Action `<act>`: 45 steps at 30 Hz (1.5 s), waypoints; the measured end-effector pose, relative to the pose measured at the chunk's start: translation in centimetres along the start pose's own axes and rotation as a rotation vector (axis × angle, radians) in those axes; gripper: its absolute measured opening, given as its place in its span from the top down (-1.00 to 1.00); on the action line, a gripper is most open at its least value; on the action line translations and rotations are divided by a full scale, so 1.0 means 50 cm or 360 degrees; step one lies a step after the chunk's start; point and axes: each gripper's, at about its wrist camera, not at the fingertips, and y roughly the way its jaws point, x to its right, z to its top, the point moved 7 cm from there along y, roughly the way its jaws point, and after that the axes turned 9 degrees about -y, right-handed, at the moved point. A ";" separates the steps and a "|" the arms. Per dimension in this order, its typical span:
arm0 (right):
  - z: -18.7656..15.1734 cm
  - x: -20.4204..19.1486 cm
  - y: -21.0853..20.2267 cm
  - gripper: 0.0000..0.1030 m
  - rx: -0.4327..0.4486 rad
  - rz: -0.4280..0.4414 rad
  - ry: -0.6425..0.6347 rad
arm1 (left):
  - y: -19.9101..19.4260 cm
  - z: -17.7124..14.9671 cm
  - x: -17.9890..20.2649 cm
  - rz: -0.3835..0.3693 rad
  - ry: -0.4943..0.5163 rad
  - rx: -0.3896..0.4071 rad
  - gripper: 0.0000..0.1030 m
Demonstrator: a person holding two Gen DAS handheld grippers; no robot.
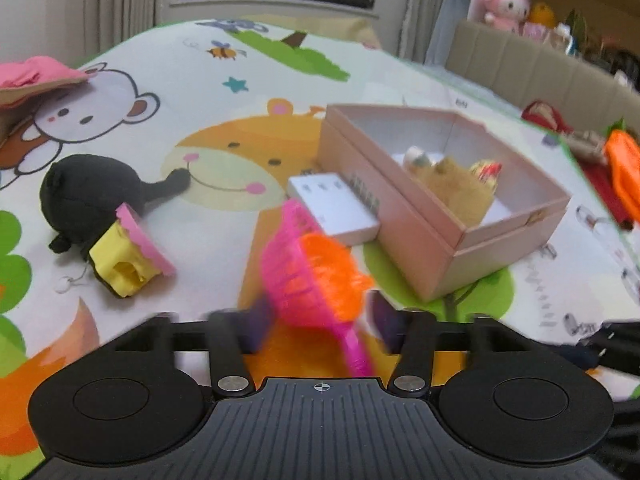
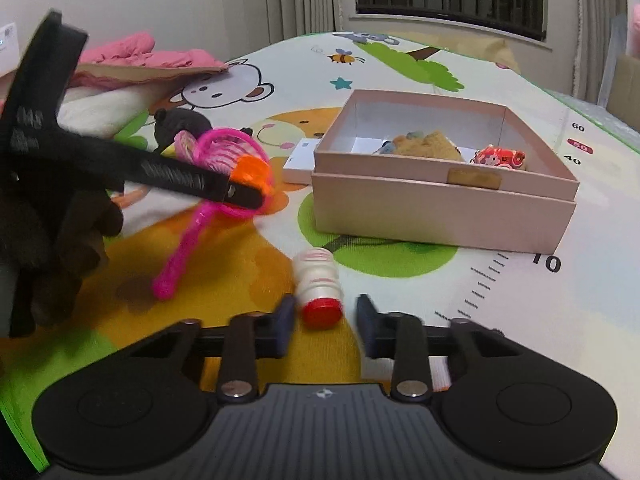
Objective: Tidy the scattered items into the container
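A pink cardboard box (image 1: pixel 424 220) (image 2: pixel 440 204) sits on the play mat and holds a tan plush and a small red toy. My left gripper (image 1: pixel 320 320) (image 2: pixel 240 190) is shut on a pink toy racket with an orange ball (image 1: pixel 316 276) (image 2: pixel 224 168), held above the mat left of the box. My right gripper (image 2: pixel 324 322) is open, its fingers on either side of a small white bottle with a red cap (image 2: pixel 318 288) lying on the mat. A black plush (image 1: pixel 88 196), a yellow and pink toy (image 1: pixel 128 256) and a white block (image 1: pixel 336 208) lie on the mat.
The cartoon play mat (image 1: pixel 224 92) covers the floor. Pink cloth on cardboard (image 1: pixel 36 80) (image 2: pixel 148 60) lies at the far left. Orange and red items (image 1: pixel 620 168) lie at the right edge, with a shelf of plush toys (image 1: pixel 504 0) behind.
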 end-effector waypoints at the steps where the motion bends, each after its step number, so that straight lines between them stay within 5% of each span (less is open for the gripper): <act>1: 0.000 0.001 -0.003 0.53 0.0003 0.0003 -0.0004 | -0.006 -0.002 0.000 0.0014 0.0038 0.0007 0.10; 10: -0.022 -0.010 -0.029 0.53 0.0006 0.0032 -0.0053 | -0.112 -0.014 -0.013 0.0522 0.0863 0.0189 0.35; 12: -0.024 -0.015 -0.034 0.53 0.0007 0.0041 -0.0067 | -0.120 -0.021 -0.016 0.0533 0.0914 0.0172 0.28; 17: -0.029 -0.019 -0.037 0.52 -0.0005 0.0023 -0.0096 | -0.120 -0.052 0.002 0.0243 0.0697 0.0049 -0.03; 20: -0.032 -0.006 -0.040 0.29 -0.0015 -0.0052 -0.0155 | -0.129 -0.069 0.020 0.0060 0.0586 0.0008 -0.18; 26: -0.034 0.059 -0.045 -0.17 0.0002 -0.0601 -0.0360 | -0.158 -0.086 0.039 -0.0134 0.0405 0.0004 -0.59; 30: -0.024 0.061 -0.062 -0.23 0.0076 -0.0360 -0.0099 | -0.166 -0.093 0.036 -0.0109 0.0349 0.0039 -0.80; 38: 0.003 0.023 -0.012 -0.30 0.0047 -0.0106 -0.0140 | -0.174 -0.099 0.003 -0.0060 0.0288 0.0050 -0.82; 42: 0.001 0.020 0.011 0.12 -0.0004 -0.0060 -0.0147 | -0.174 -0.091 -0.028 -0.0014 0.0201 0.0063 -0.82; 45: -0.002 0.019 0.004 0.12 0.0008 -0.0035 -0.0130 | -0.171 -0.063 -0.056 0.0026 0.0129 0.0108 -0.84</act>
